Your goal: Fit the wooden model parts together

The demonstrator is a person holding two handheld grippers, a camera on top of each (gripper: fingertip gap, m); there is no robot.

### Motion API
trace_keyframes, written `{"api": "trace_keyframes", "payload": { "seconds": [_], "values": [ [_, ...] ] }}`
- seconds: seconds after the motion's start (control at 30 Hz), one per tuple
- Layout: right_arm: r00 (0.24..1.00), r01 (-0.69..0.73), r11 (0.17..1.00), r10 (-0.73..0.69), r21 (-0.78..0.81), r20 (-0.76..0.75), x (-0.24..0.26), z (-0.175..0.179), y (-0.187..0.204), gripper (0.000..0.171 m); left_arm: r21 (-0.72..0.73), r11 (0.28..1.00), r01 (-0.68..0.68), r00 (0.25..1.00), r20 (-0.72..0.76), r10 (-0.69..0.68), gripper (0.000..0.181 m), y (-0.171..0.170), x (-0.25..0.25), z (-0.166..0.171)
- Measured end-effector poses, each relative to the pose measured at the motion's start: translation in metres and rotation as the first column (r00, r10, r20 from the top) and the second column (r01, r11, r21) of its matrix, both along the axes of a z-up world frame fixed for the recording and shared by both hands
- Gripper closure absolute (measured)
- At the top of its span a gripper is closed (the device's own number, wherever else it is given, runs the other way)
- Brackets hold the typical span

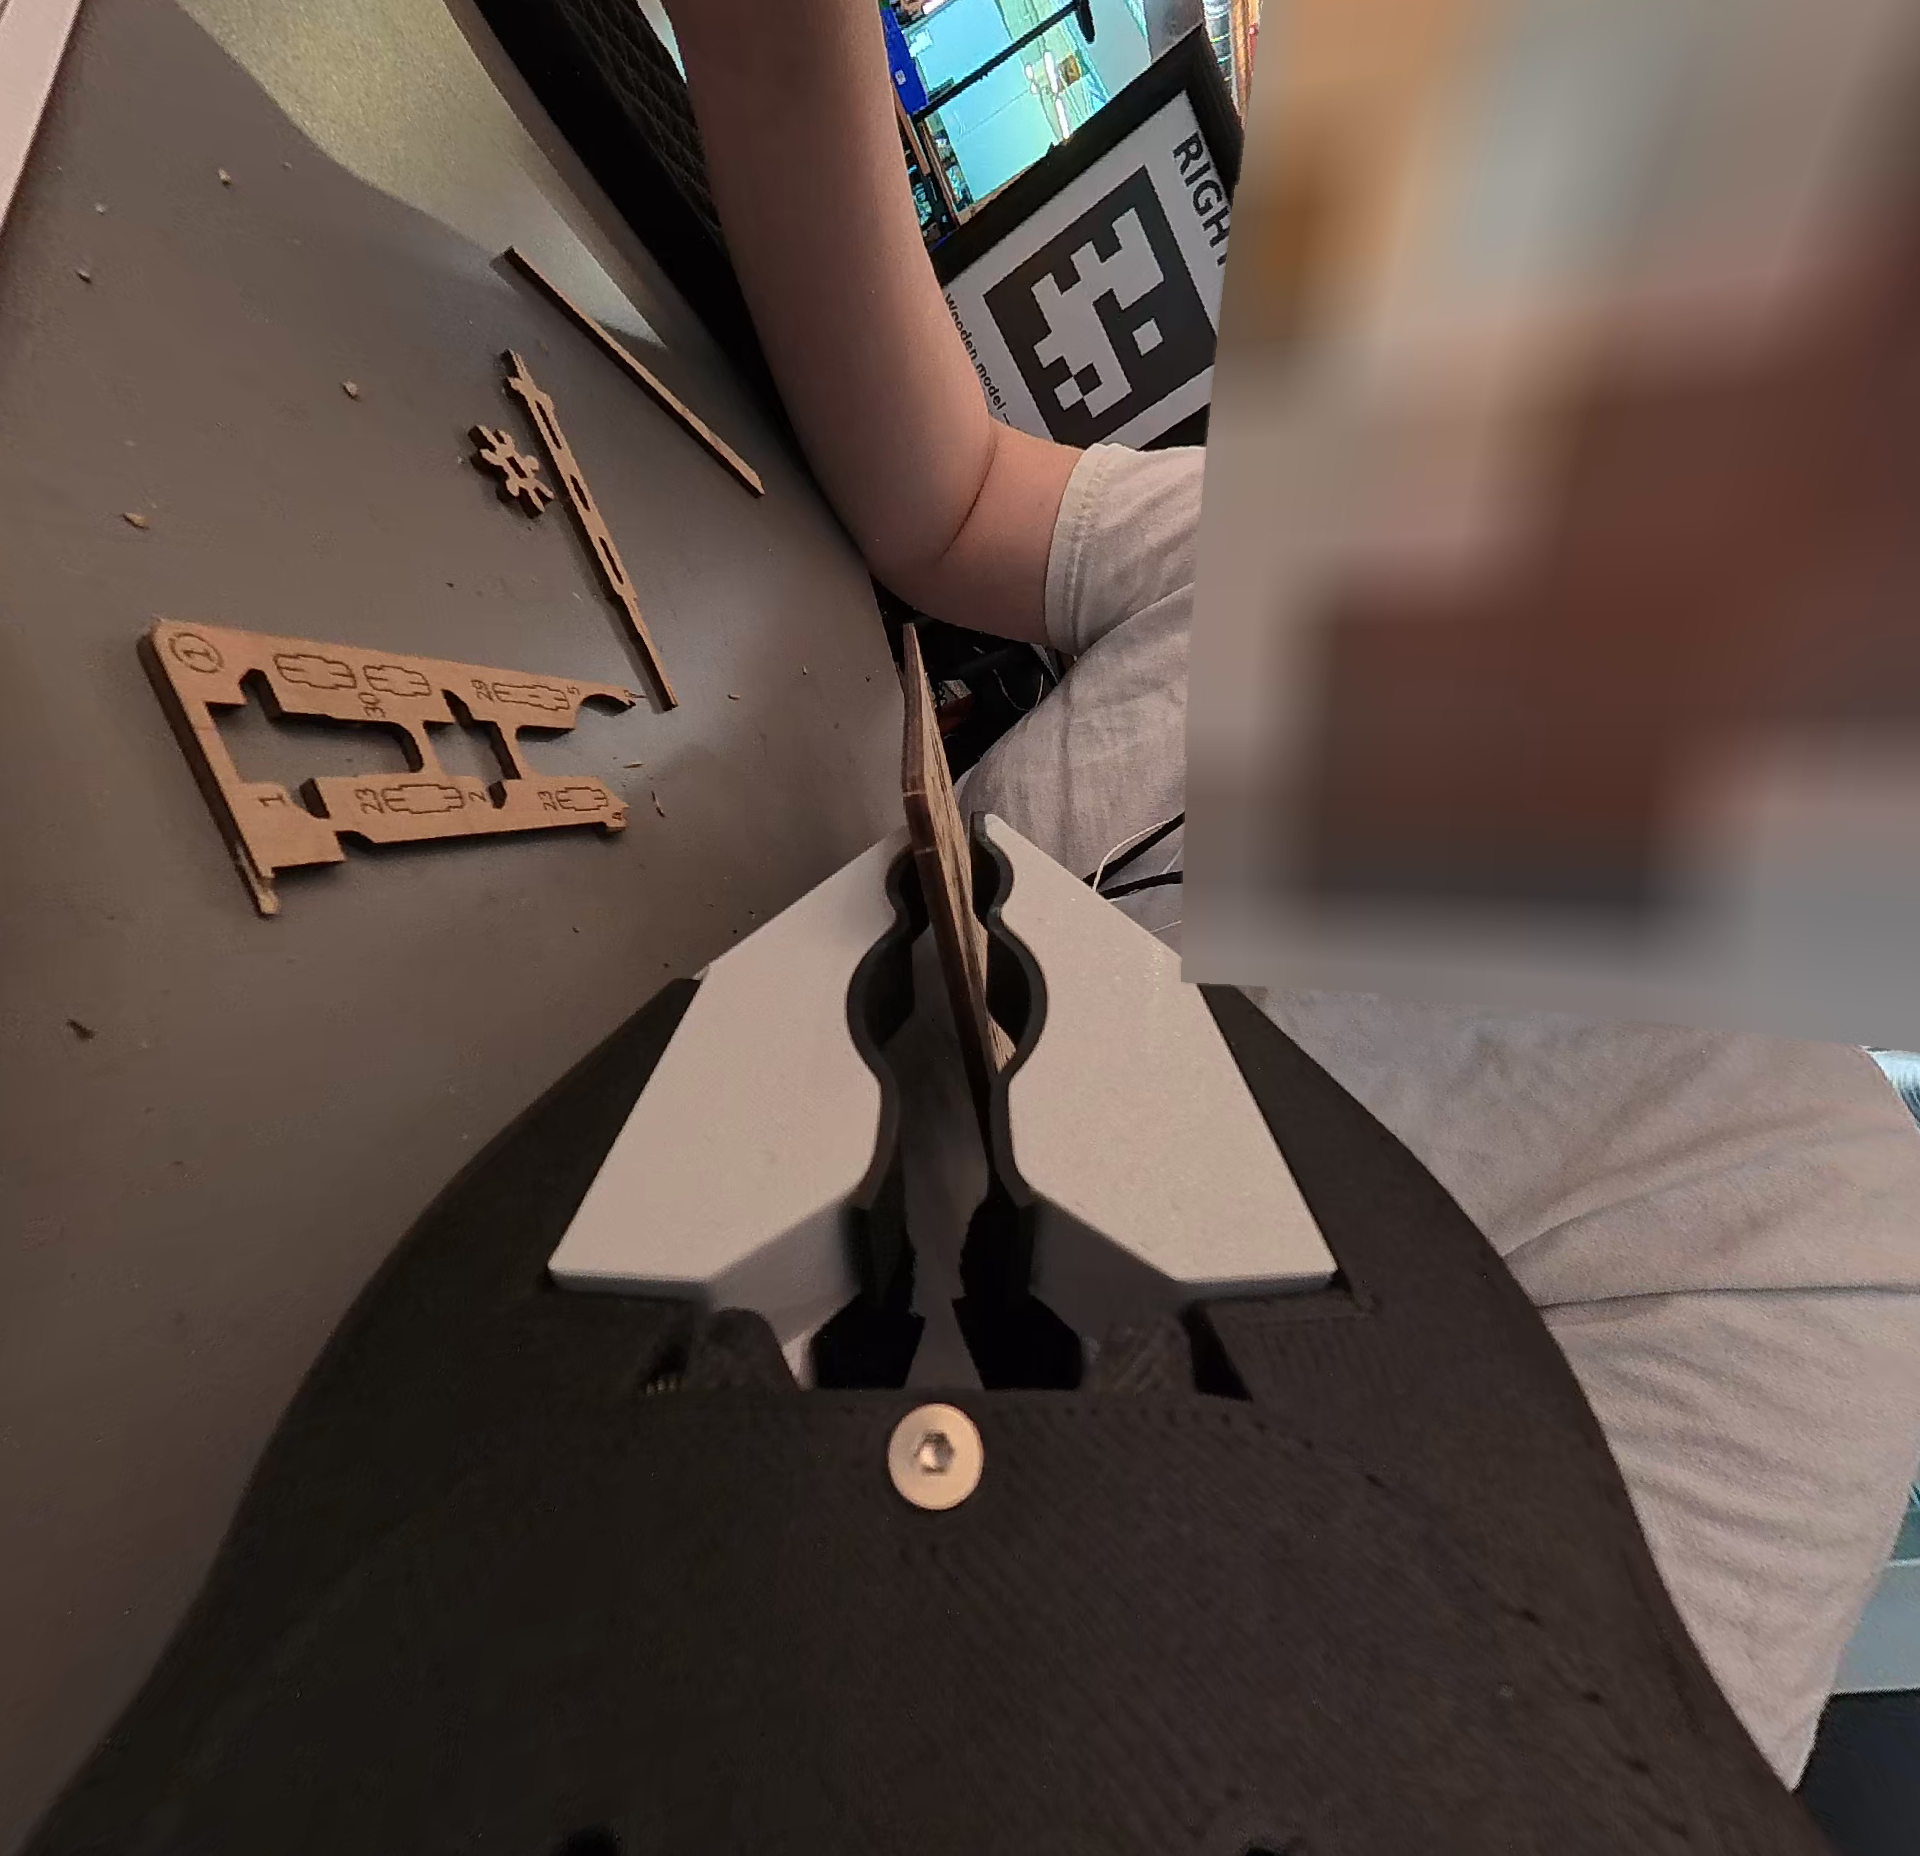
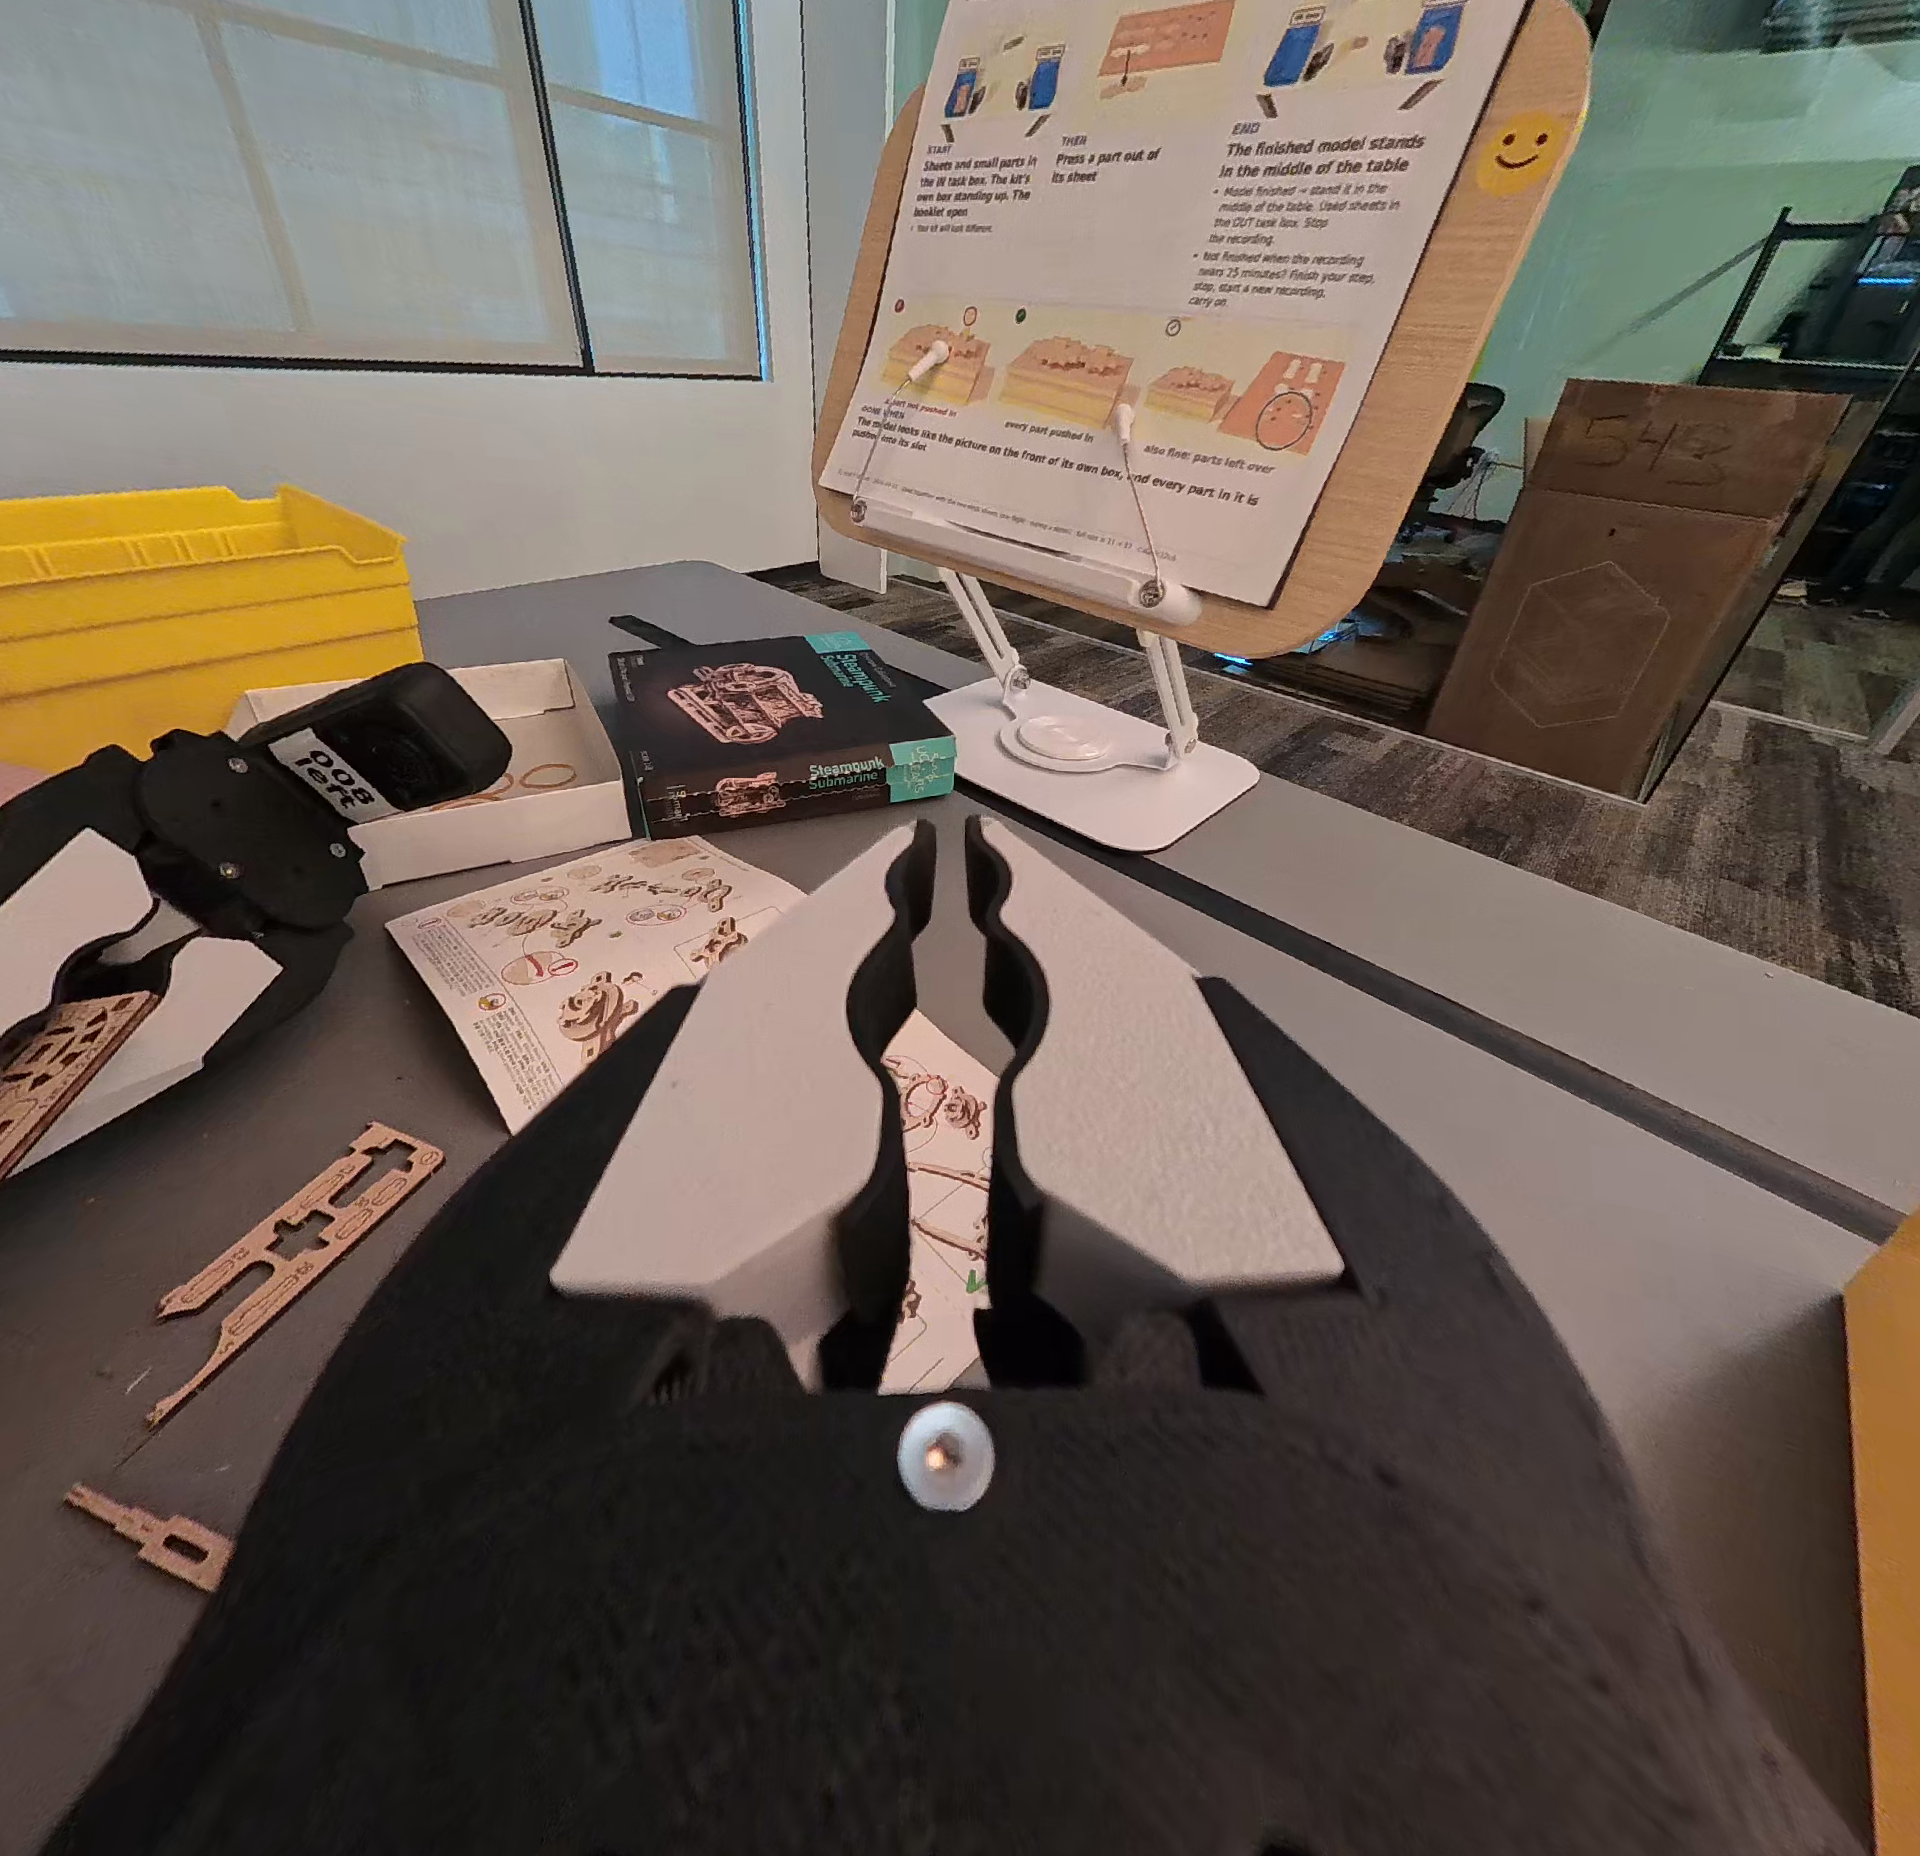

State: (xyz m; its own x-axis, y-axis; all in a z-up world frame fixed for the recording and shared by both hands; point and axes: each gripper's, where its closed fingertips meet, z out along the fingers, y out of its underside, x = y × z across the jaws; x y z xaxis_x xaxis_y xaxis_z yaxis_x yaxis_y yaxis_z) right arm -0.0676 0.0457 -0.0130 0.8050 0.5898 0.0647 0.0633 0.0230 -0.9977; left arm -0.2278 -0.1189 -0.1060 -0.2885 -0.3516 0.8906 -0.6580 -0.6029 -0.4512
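My left gripper (image 1: pixel 943 845) is shut on a thin wooden parts sheet (image 1: pixel 930 767), seen edge-on and standing up between the fingers. In the right wrist view the left gripper (image 2: pixel 104 985) shows at the far left with the same sheet (image 2: pixel 62 1058). My right gripper (image 2: pixel 950 838) is shut and empty, hovering over the open instruction booklet (image 2: pixel 592 954). A punched-out wooden offcut (image 1: pixel 384 757) lies on the grey table (image 1: pixel 260 1079); it also shows in the right wrist view (image 2: pixel 301 1245). A slotted strip (image 1: pixel 587 528) and a small gear-like piece (image 1: pixel 511 468) lie beyond it.
A dark kit box (image 2: pixel 769 726), a white tray with rubber bands (image 2: pixel 540 767) and a yellow bin (image 2: pixel 187 611) stand at the back. A document stand (image 2: pixel 1195 279) is at the table's far right. A small wooden piece (image 2: pixel 156 1541) lies near. A person's arm (image 1: pixel 862 352) crosses behind. The gap from one gripper's tips to the other's is roughly 25 centimeters.
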Motion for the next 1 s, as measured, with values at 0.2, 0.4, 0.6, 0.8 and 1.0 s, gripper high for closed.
{"api": "trace_keyframes", "payload": {
  "seconds": [0.2,0.4,0.6,0.8,1.0],
  "values": [
    [0.999,-0.029,1.0,0.029,0.0,0.03,-0.007,-0.003,-0.002,0.167,0.001,1.0,0.002,1.0,0.005,-0.002,0.177,0.0,0.0,0.001],
    [0.997,-0.064,0.998,0.065,-0.023,0.04,-0.014,-0.007,-0.003,0.166,0.001,1.0,-0.001,1.0,0.002,0.001,0.177,0.0,0.0,0.0],
    [0.995,-0.095,0.994,0.097,-0.061,0.032,-0.02,-0.012,-0.004,0.165,0.0,1.0,-0.002,1.0,0.005,0.002,0.177,0.0,0.0,0.001],
    [0.846,-0.533,0.804,0.498,-0.266,-0.19,-0.08,-0.026,-0.045,0.162,-0.006,1.0,-0.027,0.999,0.031,0.027,0.178,0.004,0.001,0.006],
    [0.634,-0.74,0.39,0.676,-0.548,-0.375,-0.13,-0.063,-0.102,0.147,-0.007,0.999,-0.045,0.998,0.033,0.045,0.178,0.008,0.001,0.008]
  ]
}}
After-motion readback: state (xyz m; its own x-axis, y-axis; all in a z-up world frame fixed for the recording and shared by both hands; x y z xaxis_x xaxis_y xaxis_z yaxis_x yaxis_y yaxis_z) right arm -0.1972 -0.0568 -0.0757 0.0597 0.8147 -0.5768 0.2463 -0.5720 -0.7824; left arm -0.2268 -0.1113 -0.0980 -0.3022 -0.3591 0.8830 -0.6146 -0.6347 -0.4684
